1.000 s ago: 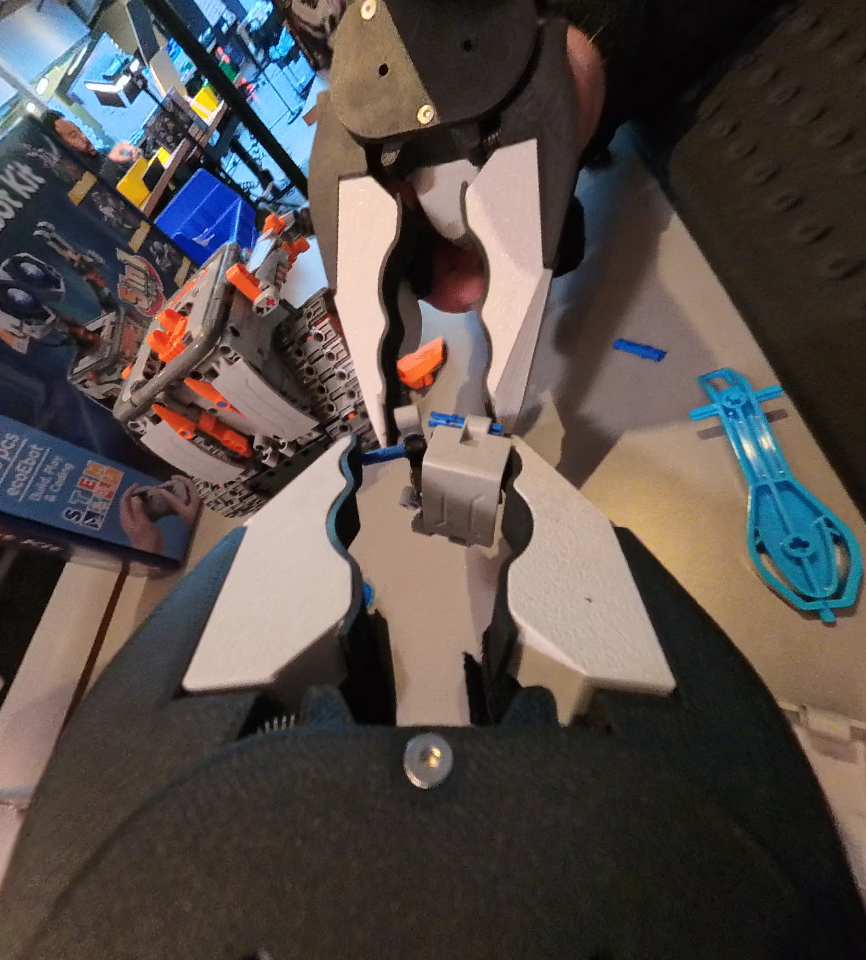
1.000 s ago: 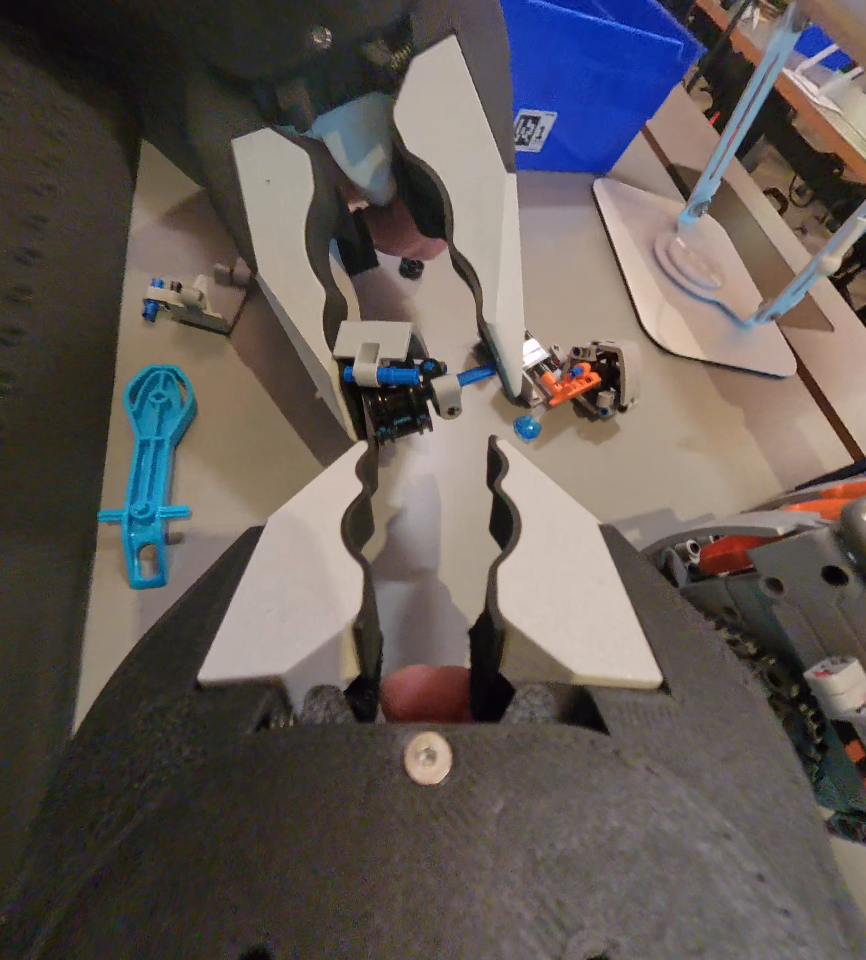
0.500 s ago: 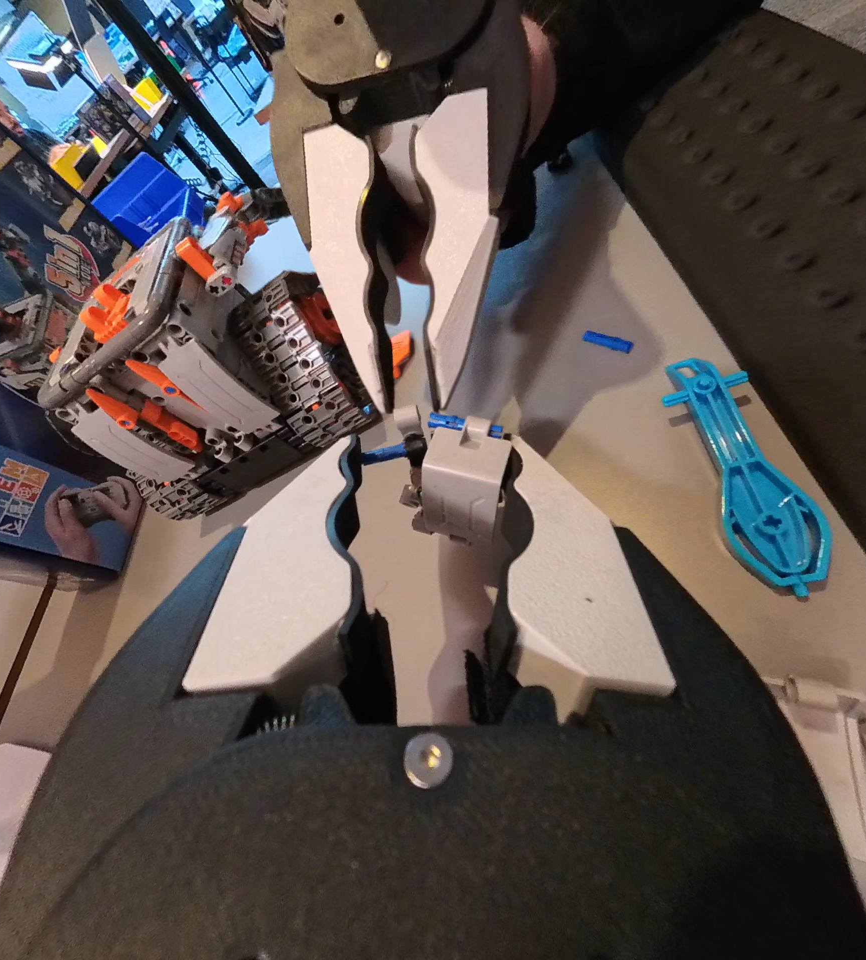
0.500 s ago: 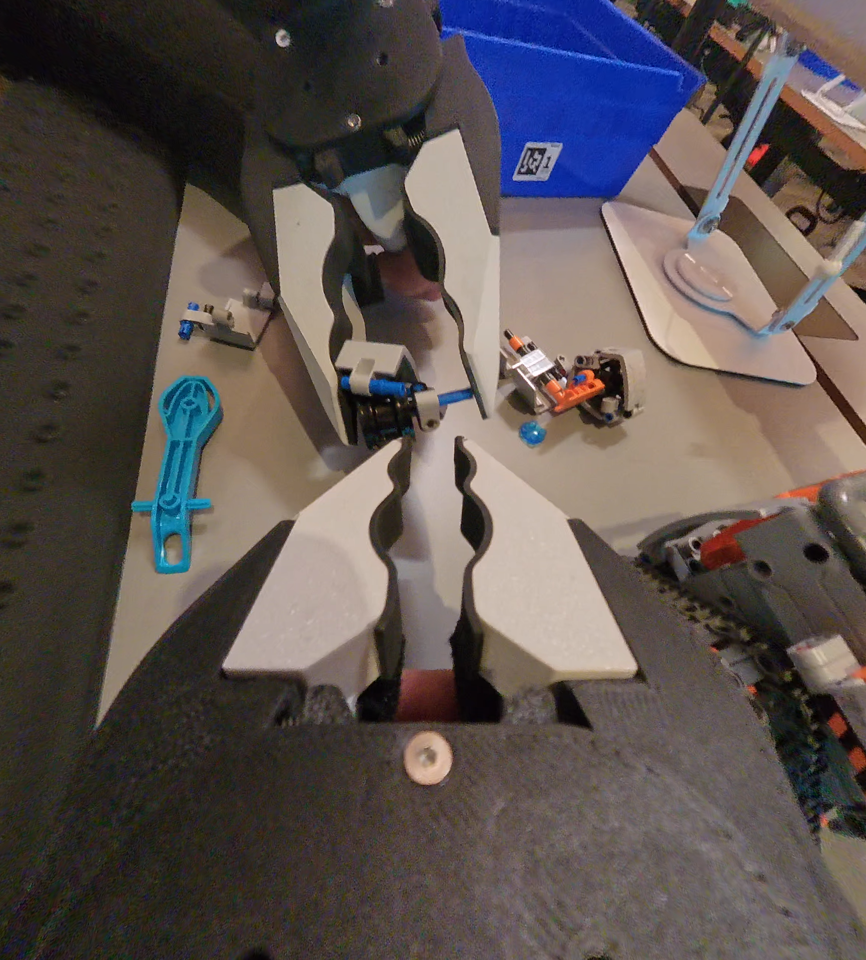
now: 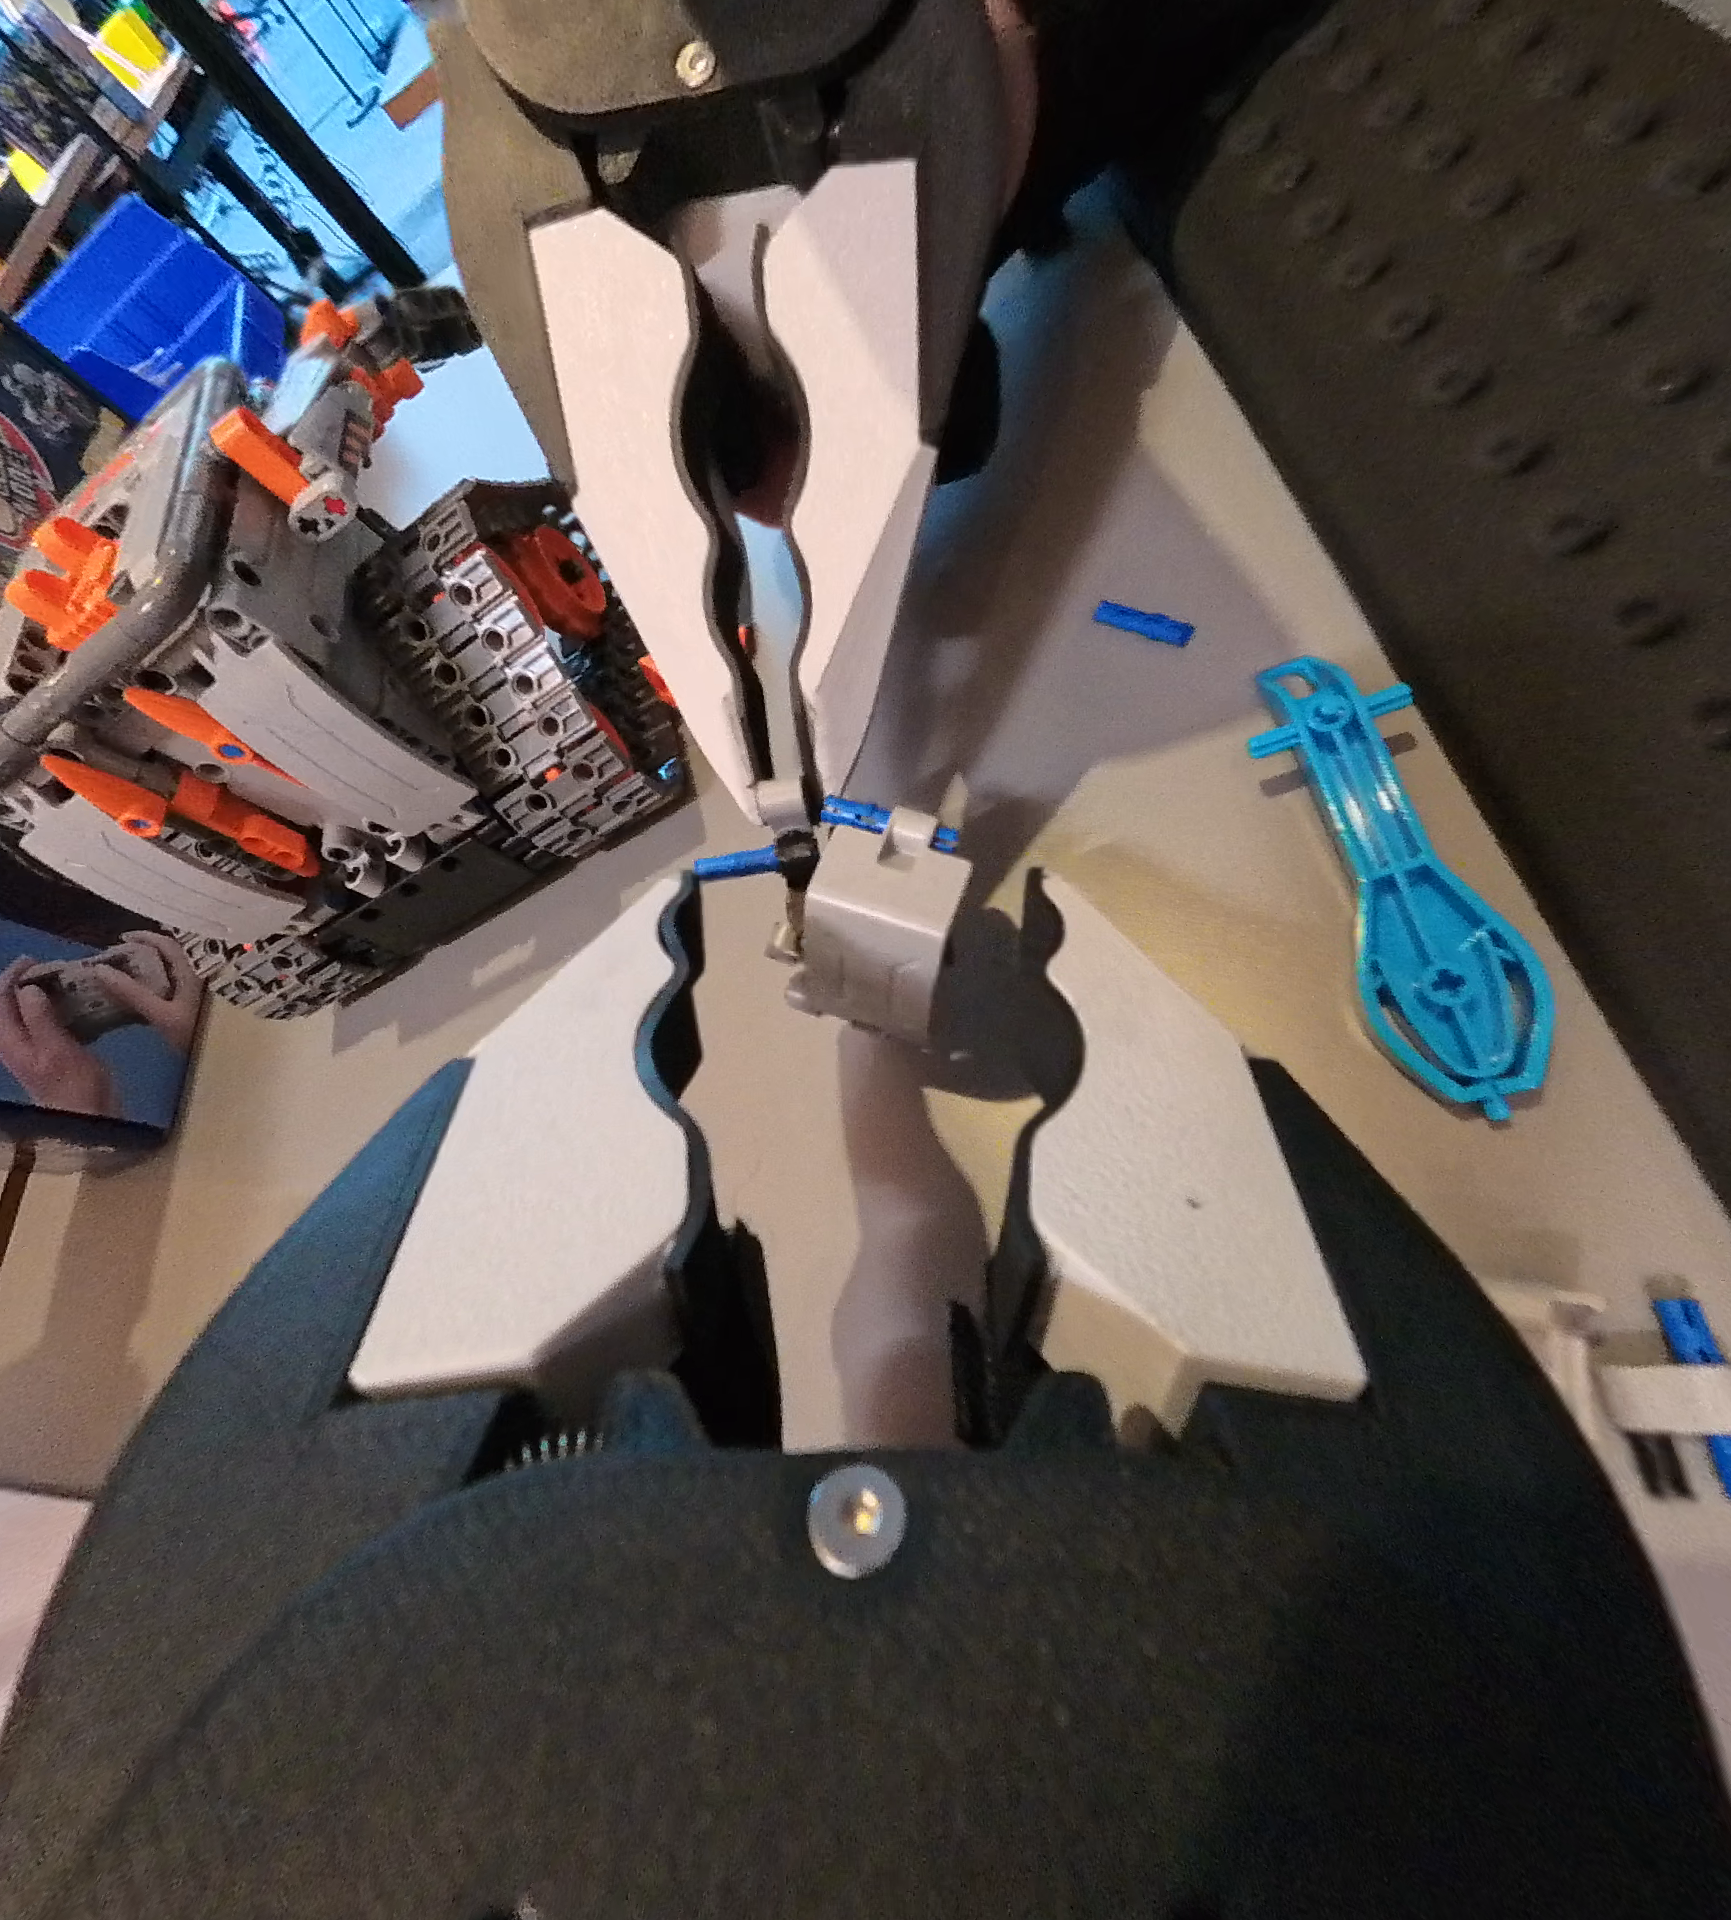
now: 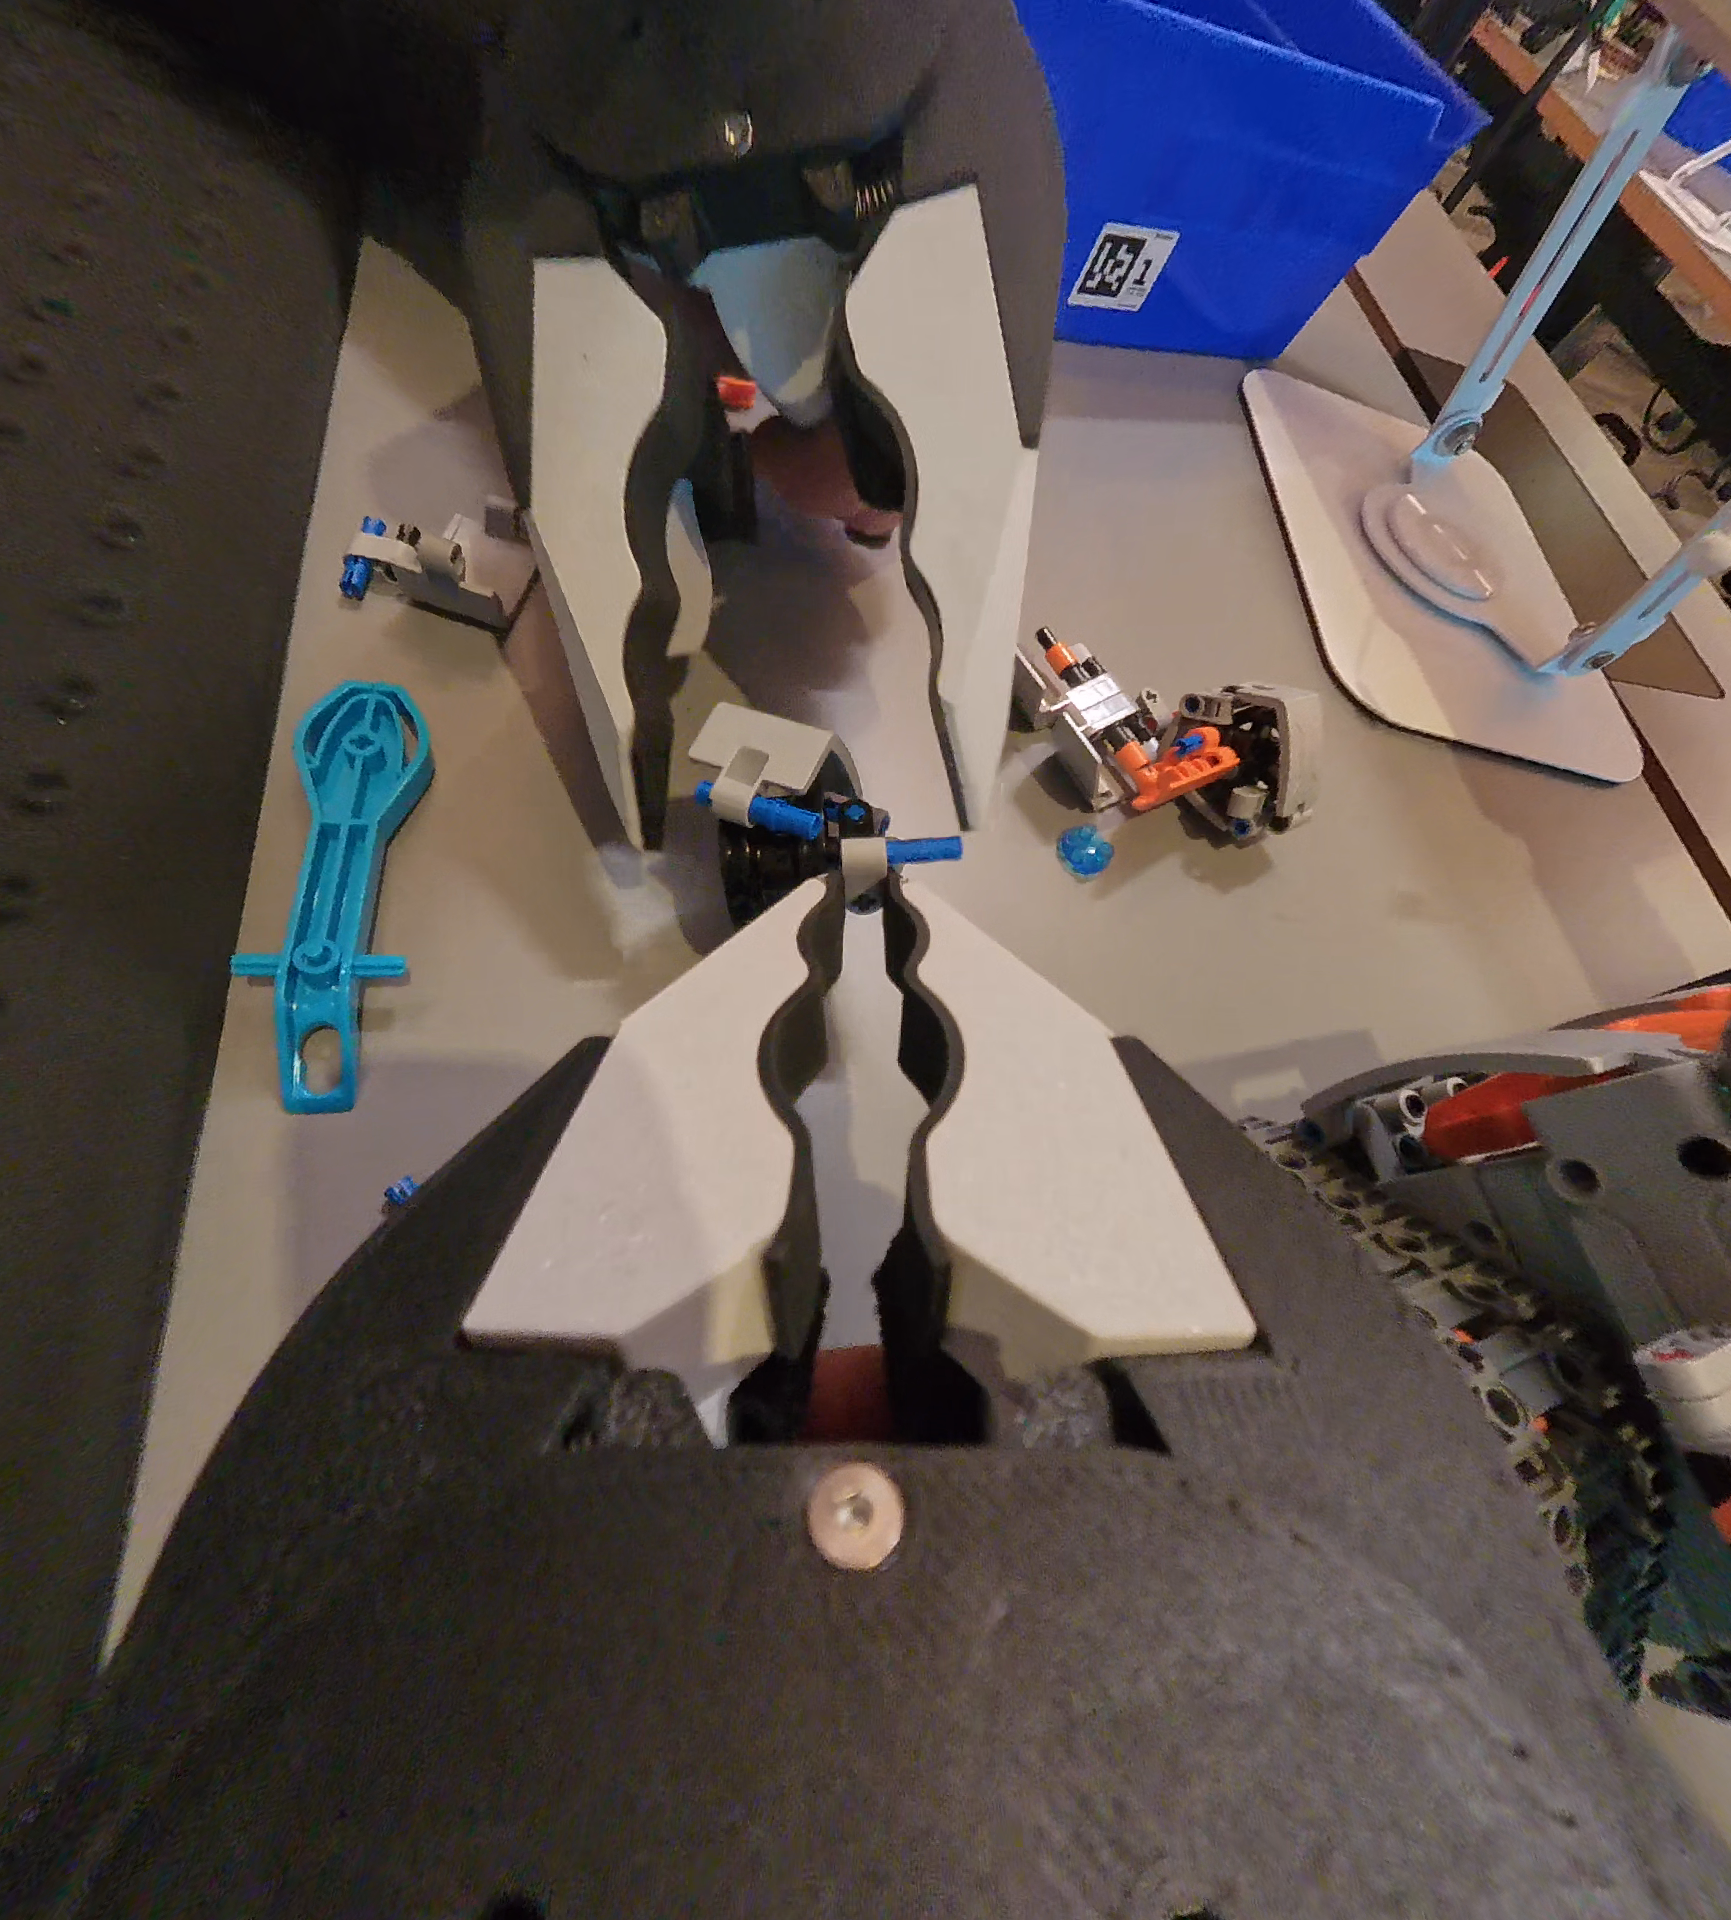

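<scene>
Two grippers meet mid-frame over the tabletop [image 6: 1360, 914]: right gripper [image 6: 866, 891] jaws pinch a small grey connector [image 6: 861, 860] on the light, rigid brick assembly [image 5: 876, 935], which sits between the left gripper [image 5: 861, 914] jaws, spread wide.

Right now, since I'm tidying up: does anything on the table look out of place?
Yes. A small grey-and-orange assembly lies toppled, seemingly detached, with a loose blue round stud beside it. A stray blue pin lies alone near the teal tool.
</scene>
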`<state>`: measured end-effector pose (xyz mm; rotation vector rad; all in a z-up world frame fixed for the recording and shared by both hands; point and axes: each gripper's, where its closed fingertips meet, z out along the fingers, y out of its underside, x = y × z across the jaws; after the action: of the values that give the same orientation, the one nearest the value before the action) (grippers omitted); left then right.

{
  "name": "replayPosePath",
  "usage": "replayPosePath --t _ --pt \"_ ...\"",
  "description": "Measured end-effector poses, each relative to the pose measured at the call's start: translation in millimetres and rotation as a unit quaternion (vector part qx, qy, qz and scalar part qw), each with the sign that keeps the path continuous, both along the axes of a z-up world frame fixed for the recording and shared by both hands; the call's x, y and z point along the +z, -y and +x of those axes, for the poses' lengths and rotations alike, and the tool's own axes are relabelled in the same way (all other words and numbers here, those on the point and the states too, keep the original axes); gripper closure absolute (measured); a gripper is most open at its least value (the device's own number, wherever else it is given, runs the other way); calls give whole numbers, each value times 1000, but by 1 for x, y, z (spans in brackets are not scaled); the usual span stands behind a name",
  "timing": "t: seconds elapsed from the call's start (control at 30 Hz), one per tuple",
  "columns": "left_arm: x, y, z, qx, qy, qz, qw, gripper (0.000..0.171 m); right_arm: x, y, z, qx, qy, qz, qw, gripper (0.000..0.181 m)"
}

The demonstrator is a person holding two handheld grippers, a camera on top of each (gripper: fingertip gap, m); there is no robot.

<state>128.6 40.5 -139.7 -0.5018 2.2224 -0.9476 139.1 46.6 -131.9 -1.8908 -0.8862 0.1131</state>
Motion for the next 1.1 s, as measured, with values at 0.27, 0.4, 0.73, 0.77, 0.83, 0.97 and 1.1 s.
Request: replayPosePath --t 0.27,0.4,0.73,0.77,0.83,0.97,1.1 --pt "10 -5 -15 -9 -24 -18 999 144 -6 1 1 -2 50 4 999 177" --pt "1 -1 -15 -8 -39 -4 999 146 -8 0 1 -4 67 6 998 177" --pt "-10 -2 -13 -3 -39 35 999 147 -12 -1 0 -11 95 8 995 177" --pt "-9 -2 -12 -1 -36 34 999 147 -12 -1 0 -12 99 9 995 177" --pt "-9 -2 -10 8 -40 27 999 148 -13 -2 0 -16 105 10 994 177" --pt "-9 -2 -7 18 -37 21 999 148 -14 -4 1 -25 109 8 994 177" --pt "-8 -2 -6 22 -28 17 999 148 -15 -5 2 -33 111 5 993 177"
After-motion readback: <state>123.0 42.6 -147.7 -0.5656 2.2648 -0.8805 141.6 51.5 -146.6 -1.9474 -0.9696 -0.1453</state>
